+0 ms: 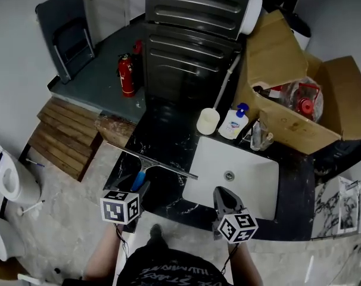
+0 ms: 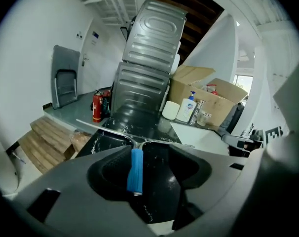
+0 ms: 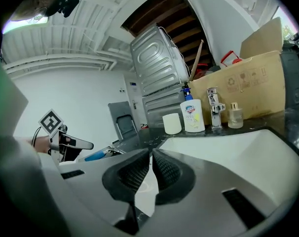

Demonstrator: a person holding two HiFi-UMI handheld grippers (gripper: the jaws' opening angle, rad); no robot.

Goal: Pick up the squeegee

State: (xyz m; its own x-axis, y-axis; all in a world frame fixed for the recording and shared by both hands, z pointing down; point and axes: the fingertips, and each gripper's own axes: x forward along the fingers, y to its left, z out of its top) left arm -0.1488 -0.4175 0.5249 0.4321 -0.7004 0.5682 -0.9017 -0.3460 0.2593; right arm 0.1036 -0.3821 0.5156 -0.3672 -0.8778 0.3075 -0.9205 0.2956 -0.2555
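The squeegee with a blue handle and long metal blade [image 1: 146,167] is laid flat on the black marbled countertop [image 1: 168,133], its blade spanning from the left edge to the white rectangular sink [image 1: 246,171] and its handle pointed at the front edge, where it is framed, ungripped, by the spread jaws of the left gripper [image 2: 145,177], while the right gripper [image 3: 150,169] is held pressed together, empty, by the sink.

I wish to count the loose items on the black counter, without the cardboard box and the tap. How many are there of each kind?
Squeegee: 1
White cup: 1
Bottles: 2 (soap pump bottle, small glass bottle)
Total: 4
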